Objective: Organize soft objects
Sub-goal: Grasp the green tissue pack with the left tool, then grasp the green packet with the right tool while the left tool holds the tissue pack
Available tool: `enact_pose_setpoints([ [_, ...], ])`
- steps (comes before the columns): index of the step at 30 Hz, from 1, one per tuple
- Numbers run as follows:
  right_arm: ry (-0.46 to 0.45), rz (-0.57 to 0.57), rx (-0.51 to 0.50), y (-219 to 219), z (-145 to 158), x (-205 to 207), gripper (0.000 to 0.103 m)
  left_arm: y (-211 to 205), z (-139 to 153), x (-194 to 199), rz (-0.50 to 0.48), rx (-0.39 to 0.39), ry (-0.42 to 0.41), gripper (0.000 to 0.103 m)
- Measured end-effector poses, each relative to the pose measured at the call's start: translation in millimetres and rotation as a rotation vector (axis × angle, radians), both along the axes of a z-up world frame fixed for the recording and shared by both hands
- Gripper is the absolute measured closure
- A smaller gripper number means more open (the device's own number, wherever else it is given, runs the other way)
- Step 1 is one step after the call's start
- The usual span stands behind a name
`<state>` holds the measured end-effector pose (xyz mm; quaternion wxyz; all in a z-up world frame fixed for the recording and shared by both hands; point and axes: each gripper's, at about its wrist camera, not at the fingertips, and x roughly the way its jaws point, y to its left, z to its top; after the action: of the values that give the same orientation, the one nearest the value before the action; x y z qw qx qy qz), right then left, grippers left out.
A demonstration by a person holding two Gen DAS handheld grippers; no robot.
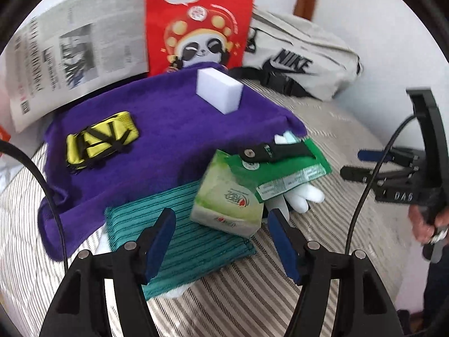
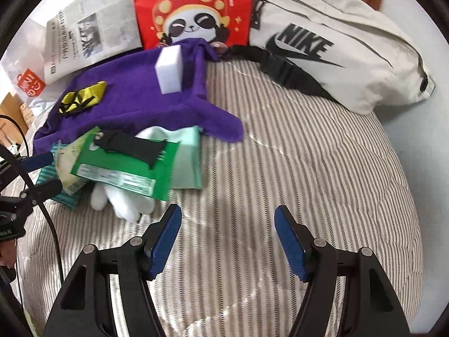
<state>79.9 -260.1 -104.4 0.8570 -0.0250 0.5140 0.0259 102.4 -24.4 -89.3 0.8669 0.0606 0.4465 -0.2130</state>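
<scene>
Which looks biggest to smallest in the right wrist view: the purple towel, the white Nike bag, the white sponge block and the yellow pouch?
1. white Nike bag and purple towel: similar, too close to rank
2. white sponge block
3. yellow pouch

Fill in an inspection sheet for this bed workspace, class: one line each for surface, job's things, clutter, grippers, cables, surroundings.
Surface: striped bedcover.
Job's things: purple towel carrying a white sponge and yellow strap; teal cloth; tissue pack; white gloves under a green packet.
Clutter: newspaper, red bag, beige waist bag.
Grippers: left gripper and right gripper open, empty.
Cables: black cable.
Surroundings: white wall.
</scene>
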Motion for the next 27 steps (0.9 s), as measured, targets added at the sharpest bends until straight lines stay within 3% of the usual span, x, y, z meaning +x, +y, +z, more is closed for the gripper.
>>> enact_pose_setpoints([
  [4, 0.001, -0.005, 0.008, -4, -2, 1, 0.035, -11, -14, 7, -0.027, 0.065, 0.010, 0.036],
  [12, 0.011, 0.004, 0.002, -1, -6, 6, 0.035, -34, -23, 14, -0.063, 0.212, -0.063, 0.037],
  [13, 0.010, 0.007, 0.002, 0, -6, 6, 0.035, -35, -23, 13, -0.068, 0.217, -0.073, 0.048],
  [14, 0.009, 0.009, 0.002, 1, -6, 7, 0.035, -35, -22, 13, -0.069, 0.212, -0.076, 0.050],
  [19, 0.015, 0.029, 0.007, 9, -8, 10, 0.035, -18, -10, 9, -0.045, 0.145, -0.065, 0.051],
  [27, -0.018, 0.080, 0.012, 28, 4, 9, 0.035, 23, 1, -11, 0.051, 0.152, -0.063, 0.051],
])
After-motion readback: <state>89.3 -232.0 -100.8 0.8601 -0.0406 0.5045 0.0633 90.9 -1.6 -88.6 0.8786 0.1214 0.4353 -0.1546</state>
